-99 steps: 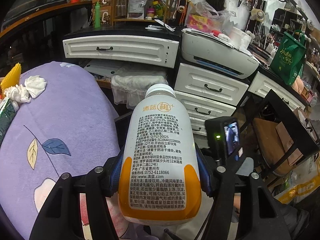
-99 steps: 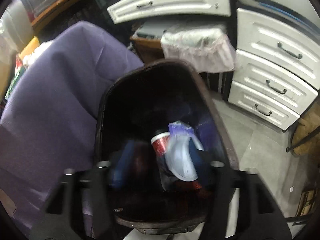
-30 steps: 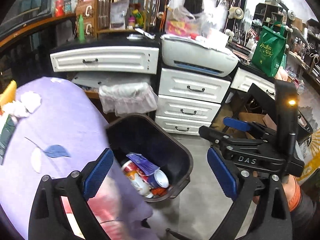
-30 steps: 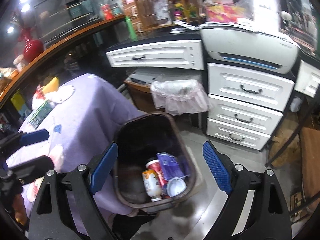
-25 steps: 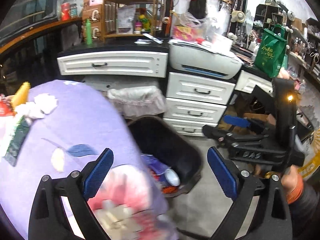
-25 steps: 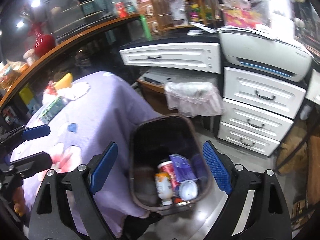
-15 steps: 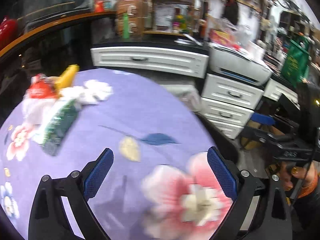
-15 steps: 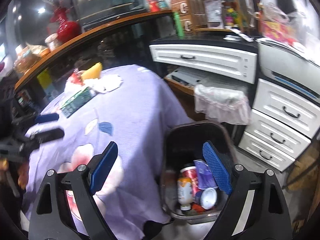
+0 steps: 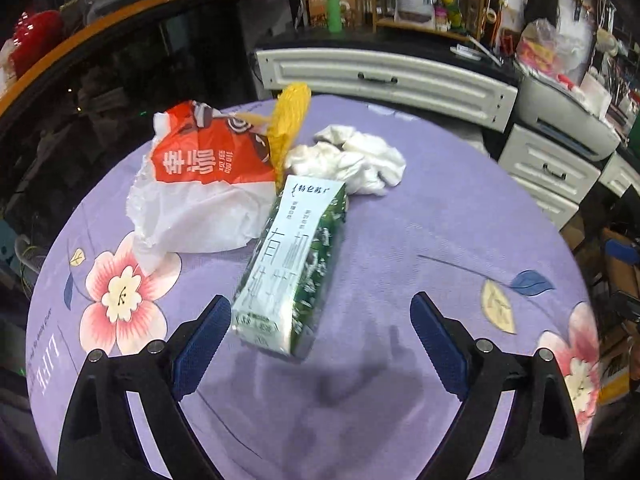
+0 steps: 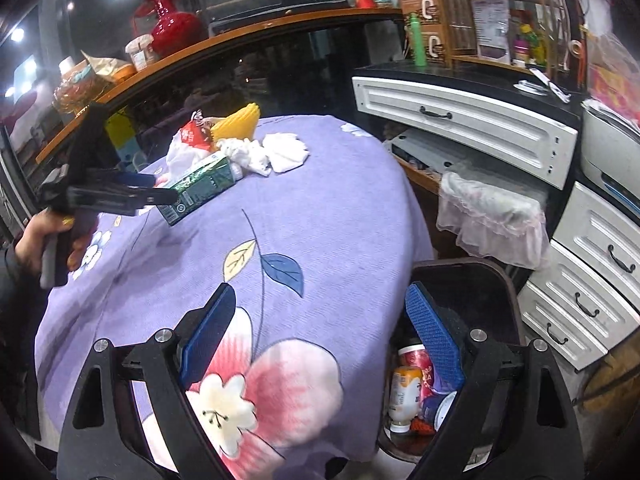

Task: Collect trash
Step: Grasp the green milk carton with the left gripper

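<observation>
1. You have four pieces of trash left on the purple tablecloth (image 9: 420, 240): one green-and-white carton (image 9: 292, 264), one orange-and-white wrapper (image 9: 200, 184), one yellow ridged piece (image 9: 290, 120) and one clump of white crumpled tissue (image 9: 352, 160). They sit together on the far half of the table; the wrapper and the tissue touch the carton's far end.
2. One dark trash bin (image 10: 476, 292) stands on the floor just beside the table's edge, with one white-and-orange bottle (image 10: 400, 396), one red cup (image 10: 416, 360) and other scraps that I cannot tell apart inside.
3. Your left gripper (image 9: 320, 336) hovers over the carton's near end. Its jaws are wide and closing, the carton's end just inside the left finger (image 9: 200, 344), pads not pressing it.
4. Your right gripper (image 10: 320, 332) is spread wide and empty, straddling the table's edge, with the cloth under one finger and the bin under the other.
5. The near half of the cloth is bare fabric. Past the table's far edge stand a dark curved counter (image 10: 240, 40) and white drawers (image 10: 460, 120); a lace-covered basket (image 10: 492, 208) sits close behind the bin.
</observation>
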Tool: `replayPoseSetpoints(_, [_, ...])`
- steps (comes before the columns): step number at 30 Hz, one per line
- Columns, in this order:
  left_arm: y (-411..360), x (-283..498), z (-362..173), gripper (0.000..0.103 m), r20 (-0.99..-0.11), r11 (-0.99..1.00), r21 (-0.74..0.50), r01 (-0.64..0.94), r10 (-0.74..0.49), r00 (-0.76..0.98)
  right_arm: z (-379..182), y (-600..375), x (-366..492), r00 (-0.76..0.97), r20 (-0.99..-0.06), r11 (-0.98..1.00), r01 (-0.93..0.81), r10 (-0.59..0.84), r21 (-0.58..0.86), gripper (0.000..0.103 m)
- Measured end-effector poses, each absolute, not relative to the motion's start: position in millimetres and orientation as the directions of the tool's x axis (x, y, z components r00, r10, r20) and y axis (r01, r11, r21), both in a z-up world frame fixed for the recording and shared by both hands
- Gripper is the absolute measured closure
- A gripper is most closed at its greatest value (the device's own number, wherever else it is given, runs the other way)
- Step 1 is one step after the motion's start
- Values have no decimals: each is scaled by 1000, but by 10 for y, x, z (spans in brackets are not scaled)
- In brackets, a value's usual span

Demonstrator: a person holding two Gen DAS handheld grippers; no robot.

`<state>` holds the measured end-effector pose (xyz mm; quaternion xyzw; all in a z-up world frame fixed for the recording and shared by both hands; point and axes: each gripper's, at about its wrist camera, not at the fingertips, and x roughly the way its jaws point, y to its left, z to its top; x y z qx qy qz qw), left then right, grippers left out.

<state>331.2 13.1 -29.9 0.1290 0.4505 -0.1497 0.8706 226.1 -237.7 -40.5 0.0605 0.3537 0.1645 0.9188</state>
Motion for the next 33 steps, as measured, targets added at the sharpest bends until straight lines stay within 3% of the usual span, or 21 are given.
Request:
replayPoseSetpoints(9, [133,3747,-622,33,-892,880,148,450,-78,445,-498,-2231,2408,669,-661,940,-265,340,216,17])
replayPoseSetpoints(14, [167,3896,-641,34,-905,882,87,462,-124,406,-537,-2201,2486,660,-674,942,-257,333,214,17])
replayPoseSetpoints(18, [146,3901,-634,52,-904,890,56,453,-147,402,-516,-2142,2521,659,-674,942,-271,333,200,17])
replayPoseSetpoints(23, [102,3780,-626,53,-882,902,77,424,-137,452,-431,-2052,2573,666,-663,936,-304,341,176,17])
replayPoseSetpoints(33, [204,3225,-392,53,-802,932,-42,361,-247,543,-345,-1832,2772,655,-647,913,-368,390,178,17])
